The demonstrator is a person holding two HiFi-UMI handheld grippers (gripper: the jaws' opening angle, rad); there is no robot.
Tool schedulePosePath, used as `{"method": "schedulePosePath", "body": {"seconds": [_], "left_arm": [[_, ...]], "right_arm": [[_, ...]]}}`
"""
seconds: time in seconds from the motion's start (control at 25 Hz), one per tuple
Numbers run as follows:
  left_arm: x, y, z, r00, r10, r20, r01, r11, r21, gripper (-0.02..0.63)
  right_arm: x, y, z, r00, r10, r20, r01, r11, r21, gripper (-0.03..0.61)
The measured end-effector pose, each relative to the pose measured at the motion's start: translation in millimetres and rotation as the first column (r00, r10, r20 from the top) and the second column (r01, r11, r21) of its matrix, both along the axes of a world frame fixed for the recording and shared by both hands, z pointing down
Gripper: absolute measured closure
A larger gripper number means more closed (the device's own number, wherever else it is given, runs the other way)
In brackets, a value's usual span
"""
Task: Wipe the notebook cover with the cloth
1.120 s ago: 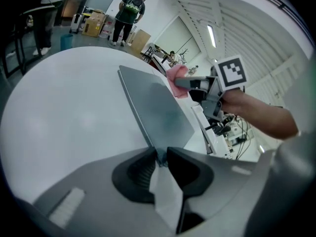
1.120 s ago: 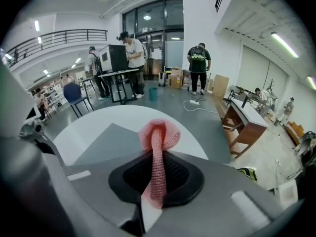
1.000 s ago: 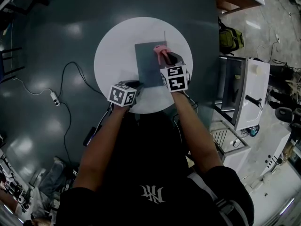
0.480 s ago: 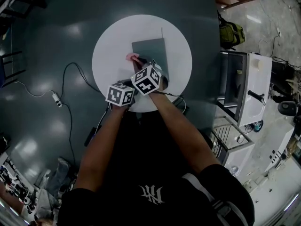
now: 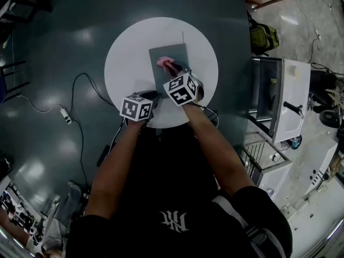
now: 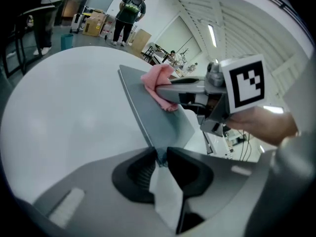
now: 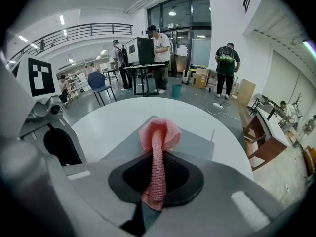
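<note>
- The notebook (image 5: 173, 74) lies flat on a round white table (image 5: 123, 63), grey cover up, near the table's middle and slightly toward the person.
- The left gripper (image 5: 155, 97) is at the notebook's near left corner. In the left gripper view its jaws stand narrow, with that corner of the notebook (image 6: 158, 117) pinched in the slit between them (image 6: 161, 158).
- The left forearm is bare and runs almost straight forward from the body, ending at the table edge nearest the notebook. The marker cube sits on top of the gripper, just outside the notebook's corner.
- The right gripper (image 5: 173, 70) reaches over the near half of the notebook, and its marker cube hangs above the notebook's near edge.
- Its jaws are clamped on the pink cloth (image 7: 157, 147). A narrow band of cloth runs down between the pads (image 7: 156, 179), and a bunched head sticks out past the tips.
- That bunched end of the cloth (image 5: 165, 63) rests on the cover, at the notebook's far left part.
- The right forearm, also bare, slants inward from the person's right shoulder toward the notebook, so the two grippers sit close beside each other at its near side.
- From the left gripper view, the right gripper (image 6: 170, 90) lies low and nearly level over the cover, with the cloth (image 6: 159, 85) pressed under its tips.
</note>
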State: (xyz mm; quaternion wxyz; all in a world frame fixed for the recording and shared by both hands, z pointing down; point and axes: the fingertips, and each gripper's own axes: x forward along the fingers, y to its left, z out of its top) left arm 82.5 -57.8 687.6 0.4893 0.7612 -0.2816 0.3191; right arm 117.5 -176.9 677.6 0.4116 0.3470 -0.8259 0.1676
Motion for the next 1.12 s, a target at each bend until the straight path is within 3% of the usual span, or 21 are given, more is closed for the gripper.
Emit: {"method": "schedulePosePath", "body": {"seconds": [0.4, 0.56, 0.64, 0.84, 1.12], "left_arm": [[1, 0, 0, 1.000, -0.001, 0.001, 0.001, 1.000, -0.005, 0.535], [0, 0, 0, 1.000, -0.003, 0.001, 0.003, 1.000, -0.003, 0.535], [0, 1, 0, 1.000, -0.006, 0.000, 0.006, 1.000, -0.002, 0.535], [-1, 0, 0, 1.000, -0.004, 0.000, 0.004, 1.000, 0.002, 0.535], [2, 3, 0, 1.000, -0.002, 0.006, 0.002, 1.000, 0.005, 0.535]], "right_arm": [[70, -14, 4, 0.990, 0.141, -0.015, -0.141, 0.990, 0.001, 0.549], [106, -21, 9, 0.964, 0.261, -0.057, -0.263, 0.965, -0.024, 0.549], [116, -22, 1, 0.949, 0.315, -0.014, -0.315, 0.949, -0.027, 0.549], [91, -15, -27, 0.953, 0.289, 0.097, -0.288, 0.957, -0.023, 0.549], [-3, 18, -36, 0.972, 0.131, 0.196, -0.122, 0.991, -0.060, 0.549]]}}
